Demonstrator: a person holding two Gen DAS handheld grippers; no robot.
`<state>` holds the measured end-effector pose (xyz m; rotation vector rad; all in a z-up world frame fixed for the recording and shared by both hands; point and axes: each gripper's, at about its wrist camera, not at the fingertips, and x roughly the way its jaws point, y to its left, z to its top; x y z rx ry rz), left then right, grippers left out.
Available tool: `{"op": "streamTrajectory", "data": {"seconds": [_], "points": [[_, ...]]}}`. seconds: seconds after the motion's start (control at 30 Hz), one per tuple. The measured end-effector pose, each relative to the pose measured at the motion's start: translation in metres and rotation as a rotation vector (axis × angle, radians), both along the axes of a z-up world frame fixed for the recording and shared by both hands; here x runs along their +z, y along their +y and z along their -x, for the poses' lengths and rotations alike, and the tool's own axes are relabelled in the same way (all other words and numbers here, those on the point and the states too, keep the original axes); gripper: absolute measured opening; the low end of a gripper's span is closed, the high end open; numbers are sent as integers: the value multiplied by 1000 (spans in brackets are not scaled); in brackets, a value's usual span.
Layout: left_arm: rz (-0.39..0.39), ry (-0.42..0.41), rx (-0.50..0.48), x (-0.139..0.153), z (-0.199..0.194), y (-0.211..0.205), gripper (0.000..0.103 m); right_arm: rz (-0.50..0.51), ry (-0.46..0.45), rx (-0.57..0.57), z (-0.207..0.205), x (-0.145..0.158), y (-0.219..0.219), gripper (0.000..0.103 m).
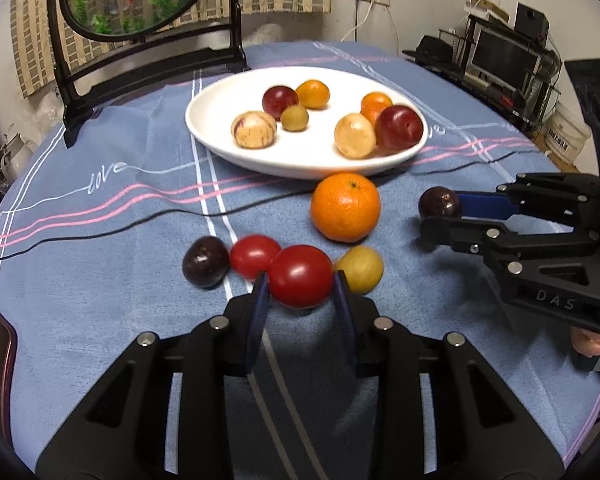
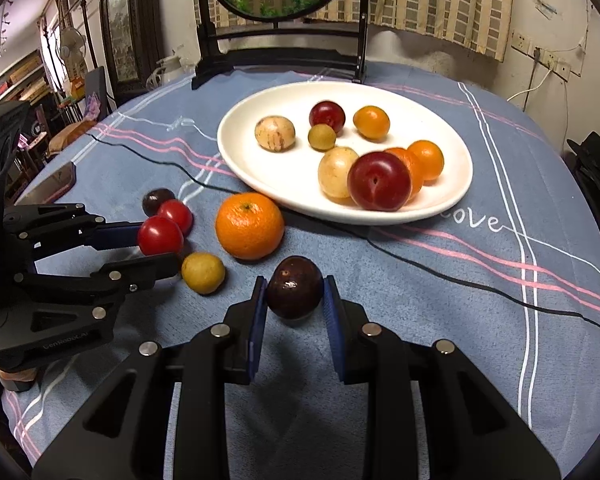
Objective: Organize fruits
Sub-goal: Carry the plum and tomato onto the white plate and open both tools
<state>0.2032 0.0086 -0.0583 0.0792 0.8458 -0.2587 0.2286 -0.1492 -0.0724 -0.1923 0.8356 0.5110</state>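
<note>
My left gripper (image 1: 300,286) is shut on a red tomato (image 1: 300,275), with a second red tomato (image 1: 254,255), a dark plum (image 1: 205,261) and a yellow fruit (image 1: 360,269) beside it on the cloth. My right gripper (image 2: 295,294) is shut on a dark purple fruit (image 2: 295,286); it also shows in the left wrist view (image 1: 439,203). A large orange (image 1: 345,206) lies on the cloth between the grippers and the white plate (image 1: 220,92), which holds several fruits.
A black cable (image 2: 420,268) runs across the blue tablecloth in front of the plate. A dark framed round screen (image 2: 280,52) stands behind the plate. A phone (image 2: 56,184) lies at the table's left edge.
</note>
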Motion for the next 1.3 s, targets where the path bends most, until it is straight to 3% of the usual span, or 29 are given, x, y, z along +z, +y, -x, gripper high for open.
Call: {"op": "streamTrajectory", "data": {"seconds": [0.37, 0.57, 0.67, 0.83, 0.87, 0.93, 1.0, 1.1, 1.2, 1.3], "points": [[64, -104, 1, 29, 1, 0, 33, -142, -131, -49, 1, 25, -10, 28], [129, -120, 53, 47, -57, -8, 33, -268, -158, -163, -49, 38, -15, 28], [130, -112, 83, 47, -91, -14, 33, -253, -153, -196, -78, 32, -11, 28], [125, -58, 126, 37, -123, -17, 34, -293, -71, -220, -111, 19, -17, 29], [116, -52, 135, 37, -124, -16, 37, -289, -62, -218, -114, 17, -18, 30], [98, -58, 178, 41, -122, -8, 70, -261, -65, -232, -115, 17, -17, 42], [107, -92, 222, 52, -114, 4, 88, -274, -74, -234, -110, 20, -21, 53], [143, -133, 257, 71, -92, 27, 99, -294, -73, -221, -96, 27, -26, 56], [89, -167, 312, 74, -69, 46, 100, -294, -57, -186, -71, 35, -22, 56], [26, -159, 338, 63, -50, 61, 101, -225, -59, -93, -36, 33, 1, 56]]}}
